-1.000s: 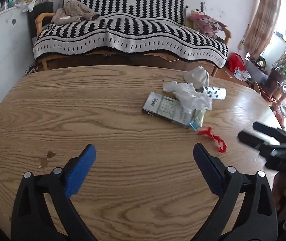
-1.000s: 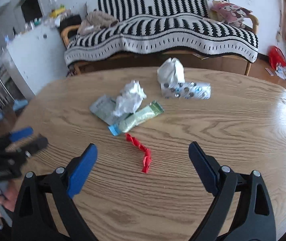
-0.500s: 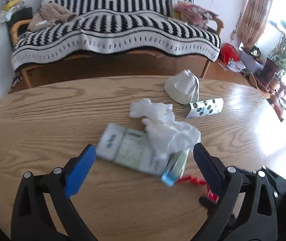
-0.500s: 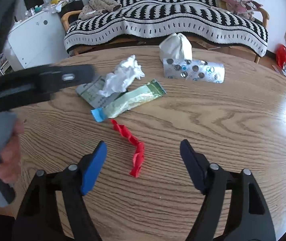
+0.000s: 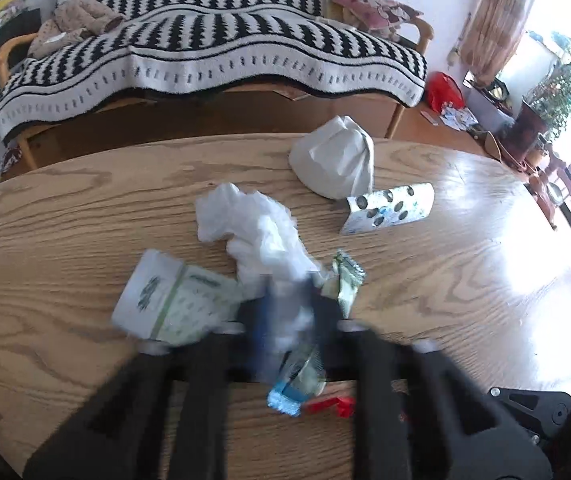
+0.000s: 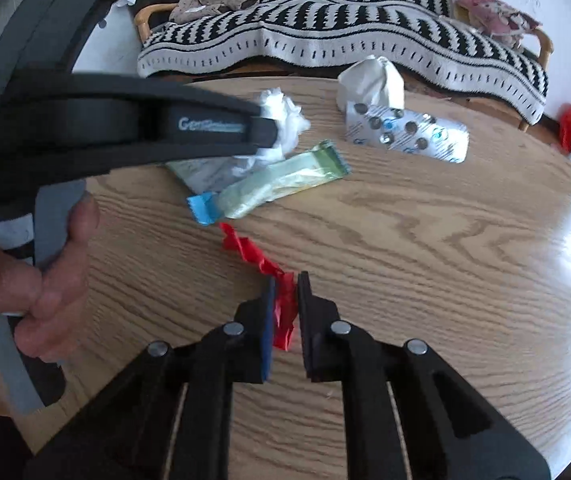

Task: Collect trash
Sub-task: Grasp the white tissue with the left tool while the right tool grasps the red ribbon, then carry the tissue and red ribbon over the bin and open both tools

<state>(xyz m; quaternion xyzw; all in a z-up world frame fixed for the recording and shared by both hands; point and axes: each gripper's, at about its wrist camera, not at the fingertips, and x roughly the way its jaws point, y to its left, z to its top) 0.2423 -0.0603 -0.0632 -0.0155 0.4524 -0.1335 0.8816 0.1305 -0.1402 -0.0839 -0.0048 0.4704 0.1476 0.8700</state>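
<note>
The right gripper (image 6: 285,300) is clamped on the near end of the red wrapper strip (image 6: 257,260), whose long axis runs away and leftward across the wooden table (image 6: 425,260). The left gripper (image 5: 285,320), blurred, has just closed on the crumpled white tissue (image 5: 257,232). Both sets of jaws stood wide apart a second earlier. Farther off lies the blister pack (image 6: 405,132).

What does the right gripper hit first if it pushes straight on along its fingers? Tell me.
The right gripper is shut on the red scrap, so that scrap is already between its pads. Straight on and downward it would most likely meet the wooden table just beyond; the green sachet lies further ahead, though depth is unclear.
</note>
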